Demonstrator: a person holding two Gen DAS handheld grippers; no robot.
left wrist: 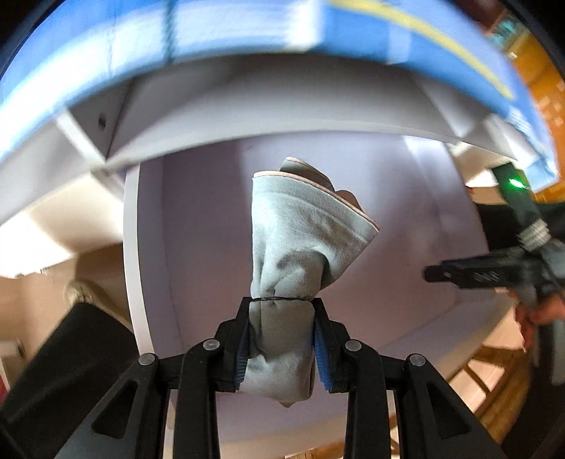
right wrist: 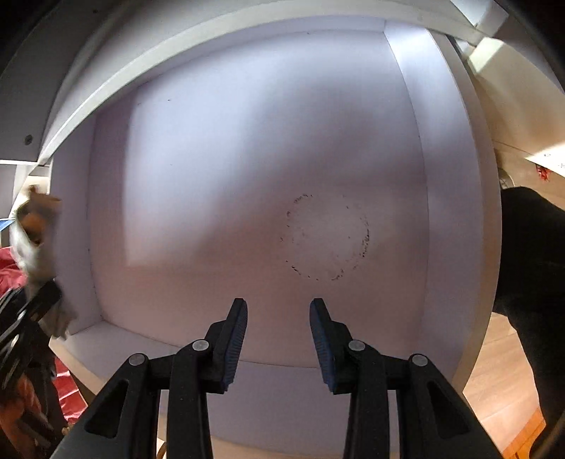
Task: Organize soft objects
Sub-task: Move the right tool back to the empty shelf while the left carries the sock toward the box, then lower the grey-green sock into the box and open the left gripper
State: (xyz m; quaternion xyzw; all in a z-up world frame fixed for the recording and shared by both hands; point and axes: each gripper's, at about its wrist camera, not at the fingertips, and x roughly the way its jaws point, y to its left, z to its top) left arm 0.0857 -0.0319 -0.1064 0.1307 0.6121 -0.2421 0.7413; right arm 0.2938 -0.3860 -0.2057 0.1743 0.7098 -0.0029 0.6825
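My left gripper (left wrist: 282, 300) is shut on a pale grey-green cloth bundle (left wrist: 300, 226) with a pink edge. The bundle sticks out past the fingertips and hangs over the white drawer floor (left wrist: 197, 229). In the right wrist view the same cloth (right wrist: 31, 240) shows blurred at the left edge, above the drawer's left wall. My right gripper (right wrist: 278, 303) points down into the drawer with its jaws apart and nothing between them. Below it the bare white floor (right wrist: 247, 159) carries a faint dark ring mark (right wrist: 325, 236). The right gripper (left wrist: 441, 273) also appears at the right of the left wrist view.
A white cabinet front (left wrist: 247, 106) runs above the drawer, with a blurred blue thing (left wrist: 247, 28) on top. Red material (right wrist: 10, 272) lies left of the drawer. A dark shape (right wrist: 533, 254) and wooden flooring (right wrist: 501, 370) are on the right. A hand (left wrist: 536, 314) holds the right gripper.
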